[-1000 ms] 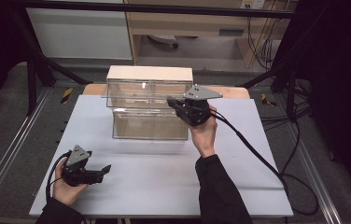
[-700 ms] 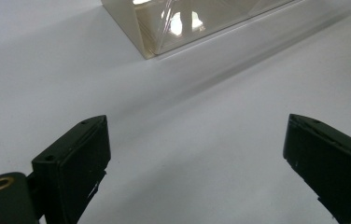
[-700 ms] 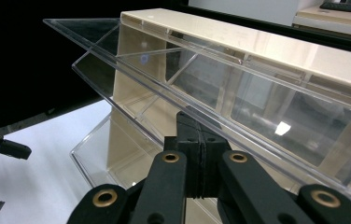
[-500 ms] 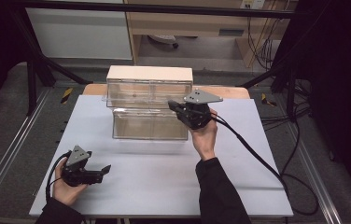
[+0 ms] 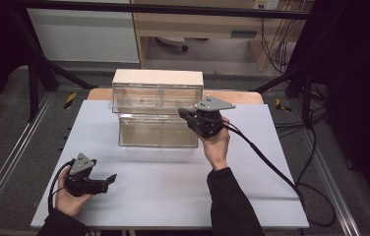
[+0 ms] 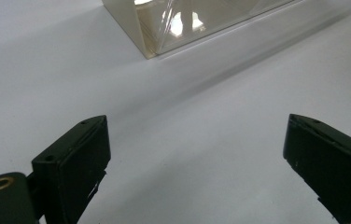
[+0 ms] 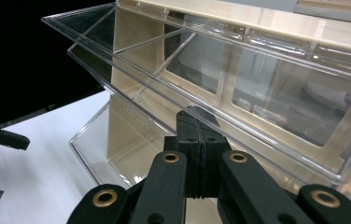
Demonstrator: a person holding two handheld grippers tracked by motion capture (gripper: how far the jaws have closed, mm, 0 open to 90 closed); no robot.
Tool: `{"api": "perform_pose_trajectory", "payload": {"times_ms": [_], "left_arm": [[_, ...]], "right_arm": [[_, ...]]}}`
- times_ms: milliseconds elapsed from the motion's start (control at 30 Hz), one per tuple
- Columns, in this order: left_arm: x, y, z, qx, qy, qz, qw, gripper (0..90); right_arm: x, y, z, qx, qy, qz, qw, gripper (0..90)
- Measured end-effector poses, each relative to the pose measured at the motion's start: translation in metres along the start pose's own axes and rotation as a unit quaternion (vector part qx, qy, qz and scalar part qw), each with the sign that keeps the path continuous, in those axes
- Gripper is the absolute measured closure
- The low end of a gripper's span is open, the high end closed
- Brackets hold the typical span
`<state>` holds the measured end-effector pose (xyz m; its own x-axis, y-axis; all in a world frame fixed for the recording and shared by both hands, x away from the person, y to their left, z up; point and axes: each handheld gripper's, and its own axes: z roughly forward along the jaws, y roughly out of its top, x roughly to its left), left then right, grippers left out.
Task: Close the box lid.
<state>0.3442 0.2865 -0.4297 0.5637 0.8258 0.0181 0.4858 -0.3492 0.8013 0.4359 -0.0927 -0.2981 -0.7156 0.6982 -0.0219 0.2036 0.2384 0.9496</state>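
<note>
While both hands sit at the table, the scene reads as follows.

Drawer cabinet: a clear plastic drawer cabinet (image 5: 157,96) with a pale beige top stands at the far middle of the table, two levels high.
Upper drawers: two clear upper drawers (image 5: 136,98) side by side; in the right gripper view the upper front edge juts out toward the camera, and nothing can be made out in them.
Lower drawer: a wide clear lower drawer (image 5: 157,130) is pulled out toward the near side; its floor looks bare in the right gripper view (image 7: 117,149).
Right gripper: the right gripper (image 5: 185,114) is at the drawer cabinet's right front, its tips at the edge of the upper row just above the lower drawer; its jaws are pressed together with nothing visible between them, right under the clear rim.
Left gripper: the left gripper (image 5: 110,179) rests low over the near left of the table, well apart from the drawer cabinet, jaws spread wide with bare table between them.
Table: a white table (image 5: 163,191), plain, with a wooden strip at its far edge.
Room: a dark floor with metal rails at both sides, cables (image 5: 316,162) trailing on the right, and a wooden bench (image 5: 212,24) beyond the table.
</note>
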Motion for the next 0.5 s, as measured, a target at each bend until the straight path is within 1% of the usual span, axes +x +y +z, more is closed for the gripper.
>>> {"api": "perform_pose_trajectory", "payload": {"times_ms": [500], "left_arm": [[0.000,-0.001,0.001,0.001,-0.001,-0.002,1.0000,7.2]], "right_arm": [[0.000,-0.011,0.001,0.020,0.004,0.006,0.9998,90.0]]}}
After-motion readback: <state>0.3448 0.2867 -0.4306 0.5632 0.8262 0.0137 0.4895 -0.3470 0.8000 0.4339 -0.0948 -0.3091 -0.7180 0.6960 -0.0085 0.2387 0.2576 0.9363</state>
